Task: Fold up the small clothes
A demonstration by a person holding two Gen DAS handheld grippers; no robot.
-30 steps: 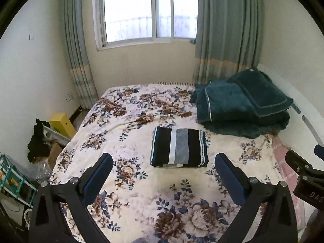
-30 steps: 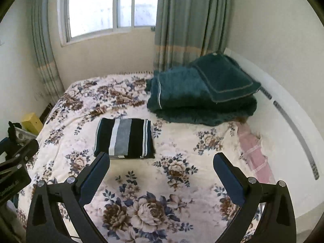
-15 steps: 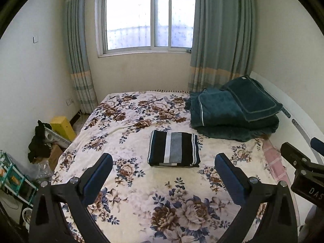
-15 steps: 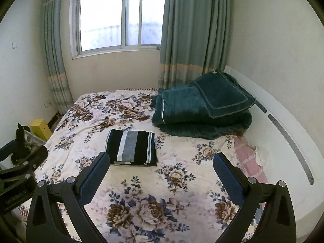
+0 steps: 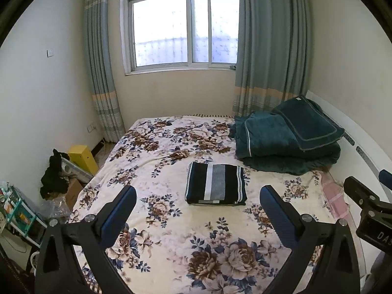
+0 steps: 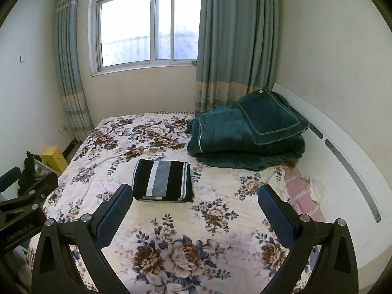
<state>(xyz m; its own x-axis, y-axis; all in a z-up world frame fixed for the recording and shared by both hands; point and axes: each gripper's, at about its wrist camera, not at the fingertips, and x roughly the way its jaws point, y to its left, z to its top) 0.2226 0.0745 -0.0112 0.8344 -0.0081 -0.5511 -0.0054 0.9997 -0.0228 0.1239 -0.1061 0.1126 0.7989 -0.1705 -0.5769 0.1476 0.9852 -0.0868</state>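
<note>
Left wrist: one folded striped garment (image 5: 216,184), two parted tongs (image 5: 198,210).

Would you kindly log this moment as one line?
left gripper open | right gripper open | striped garment folded on bed | untouched

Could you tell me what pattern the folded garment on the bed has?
Black with white and grey stripes, clearest in the left wrist view.

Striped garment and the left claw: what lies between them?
Only bare floral bedspread lies between the folded striped garment and the open left claw; left wrist view shows it.
</note>
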